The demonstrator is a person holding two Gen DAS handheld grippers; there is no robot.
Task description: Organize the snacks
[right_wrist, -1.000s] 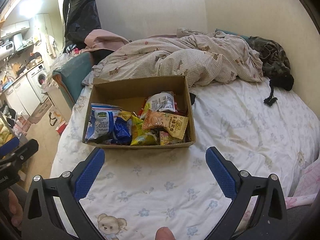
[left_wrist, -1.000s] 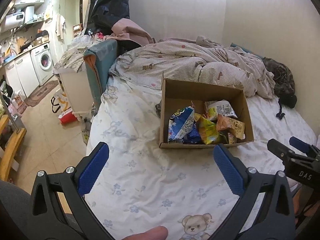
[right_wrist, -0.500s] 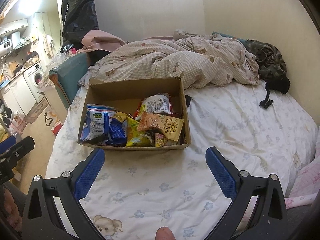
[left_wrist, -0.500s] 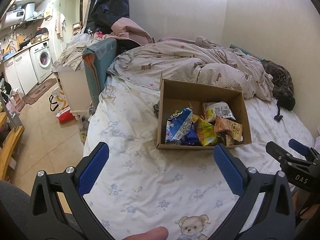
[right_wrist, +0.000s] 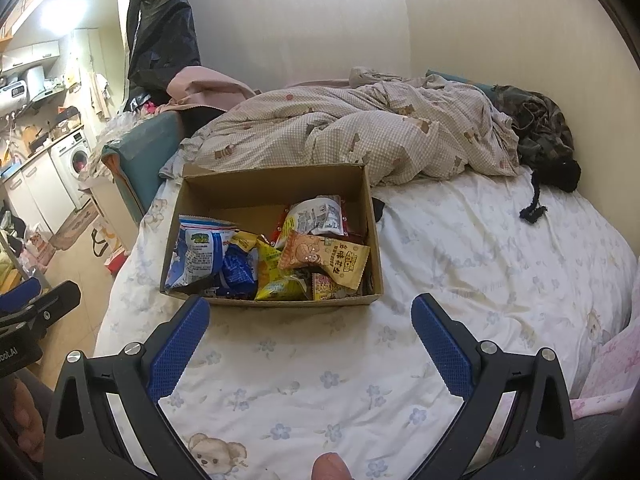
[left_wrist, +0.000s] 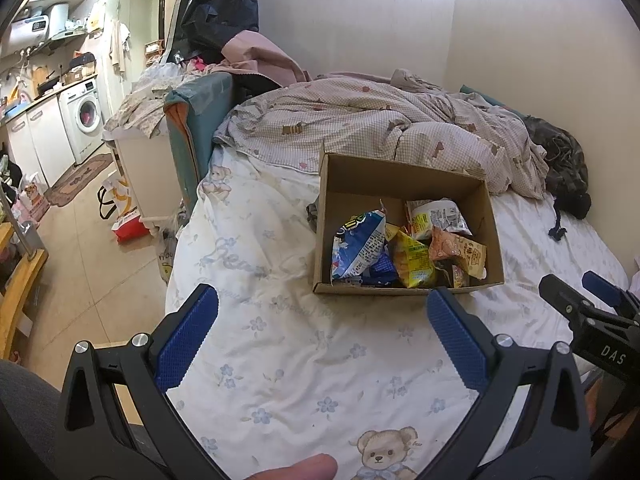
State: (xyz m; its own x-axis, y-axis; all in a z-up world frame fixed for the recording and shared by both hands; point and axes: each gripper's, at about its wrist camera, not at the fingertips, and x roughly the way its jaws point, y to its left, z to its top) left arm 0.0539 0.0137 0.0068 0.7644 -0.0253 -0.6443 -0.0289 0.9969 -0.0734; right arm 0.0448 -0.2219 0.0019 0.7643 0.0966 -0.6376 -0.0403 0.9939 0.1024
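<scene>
An open cardboard box (left_wrist: 400,176) (right_wrist: 272,184) sits on the bed and holds several snack bags: a blue-white bag (left_wrist: 358,246) (right_wrist: 198,254), a yellow bag (left_wrist: 414,264) (right_wrist: 276,276), an orange bag (left_wrist: 460,250) (right_wrist: 324,258) and a white bag (left_wrist: 436,218) (right_wrist: 316,216). My left gripper (left_wrist: 322,314) is open and empty, just short of the box's near wall. My right gripper (right_wrist: 310,314) is open and empty at the near wall. The right gripper also shows at the right edge of the left wrist view (left_wrist: 592,308).
A crumpled checked duvet (left_wrist: 380,120) (right_wrist: 360,128) lies behind the box. A dark bag (left_wrist: 564,168) (right_wrist: 536,128) sits by the wall at right. The white floral sheet (left_wrist: 300,360) (right_wrist: 480,248) spreads around the box. The bed's left edge drops to the floor (left_wrist: 80,248).
Both grippers have moved a little closer to the box, which now looks larger and nearer the fingertips. Both stay open and empty.
</scene>
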